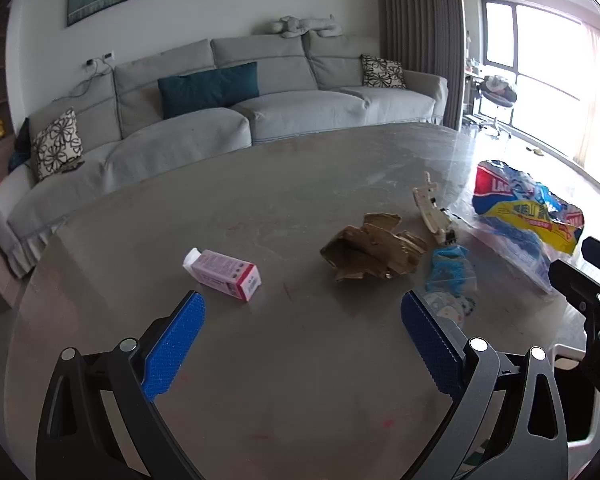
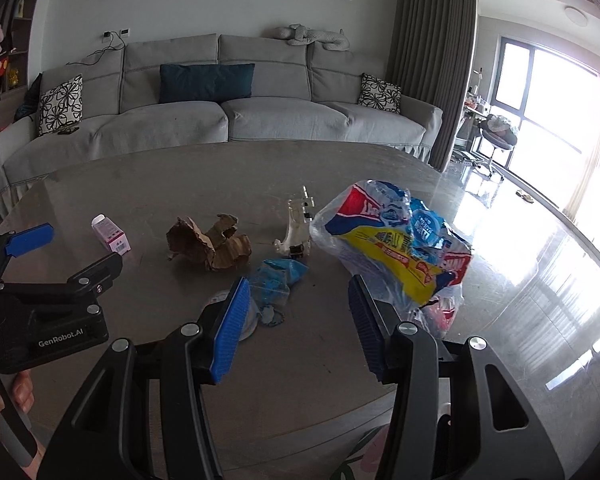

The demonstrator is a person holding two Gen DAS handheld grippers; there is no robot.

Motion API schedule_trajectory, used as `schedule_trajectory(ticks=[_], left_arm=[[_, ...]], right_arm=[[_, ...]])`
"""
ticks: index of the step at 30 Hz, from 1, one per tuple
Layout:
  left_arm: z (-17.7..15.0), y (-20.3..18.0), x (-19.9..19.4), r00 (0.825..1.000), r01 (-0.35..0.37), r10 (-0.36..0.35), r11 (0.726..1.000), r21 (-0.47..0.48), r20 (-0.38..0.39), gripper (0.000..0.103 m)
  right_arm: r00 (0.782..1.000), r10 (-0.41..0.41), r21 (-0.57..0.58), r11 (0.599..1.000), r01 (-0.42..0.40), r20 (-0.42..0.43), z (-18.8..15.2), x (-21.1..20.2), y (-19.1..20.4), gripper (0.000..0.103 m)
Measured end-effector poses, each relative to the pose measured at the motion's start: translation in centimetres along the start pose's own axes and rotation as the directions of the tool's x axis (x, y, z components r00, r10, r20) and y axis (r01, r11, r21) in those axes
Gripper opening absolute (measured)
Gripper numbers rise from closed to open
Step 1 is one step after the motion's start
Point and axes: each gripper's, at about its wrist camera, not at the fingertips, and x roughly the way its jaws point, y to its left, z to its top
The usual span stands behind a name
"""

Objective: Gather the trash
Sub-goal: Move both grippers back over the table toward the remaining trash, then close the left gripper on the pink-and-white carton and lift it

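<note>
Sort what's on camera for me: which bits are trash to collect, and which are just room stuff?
Trash on the table:
pink carton
crumpled cardboard
blue wrapper
white plastic piece
plastic bag

Just there:
sofa
cushions
curtain

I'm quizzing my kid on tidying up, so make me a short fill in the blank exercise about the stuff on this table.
1. The small pink box lies on its ____.
2. Both grippers have pads coloured ____.
3. The crumpled cardboard lies between the pink box and the plastic ____.
4. Neither the left gripper nor the right gripper holds ____.

Missing words: side; blue; bag; anything
</note>
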Motion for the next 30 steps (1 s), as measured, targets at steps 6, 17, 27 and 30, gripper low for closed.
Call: schedule_trajectory(ticks=[6,17,27,30], left_arm=[[0.4,2.1,2.5,0.998,-0.04,0.037,0.997,-0.066,-0.042,0.098],[0.8,3.5,9.3,0.967,-0.207,0.171,0.96,-0.191,-0.19,0.1],[1.1,3.5,13.8,0.945,-0.249,0.189,0.946,-0.208,-0.268,0.1],[0.8,4.0,14.6,0.936,-0.263,0.192,0.939,-0.224,-0.295,0.1]], right_arm=[[0.999,0.034,-0.033,0.999,-0.034,-0.012,0.7,1.8,2.7,0.052],[0.997,0.064,-0.058,0.996,-0.066,-0.041,1.1,5.3,4.0,0.052],[0.995,0.071,-0.062,0.995,-0.075,-0.067,0.5,6.7,3.5,0.052],[0.995,0.07,-0.068,0.995,-0.074,-0.072,0.3,6.9,3.6,0.052]])
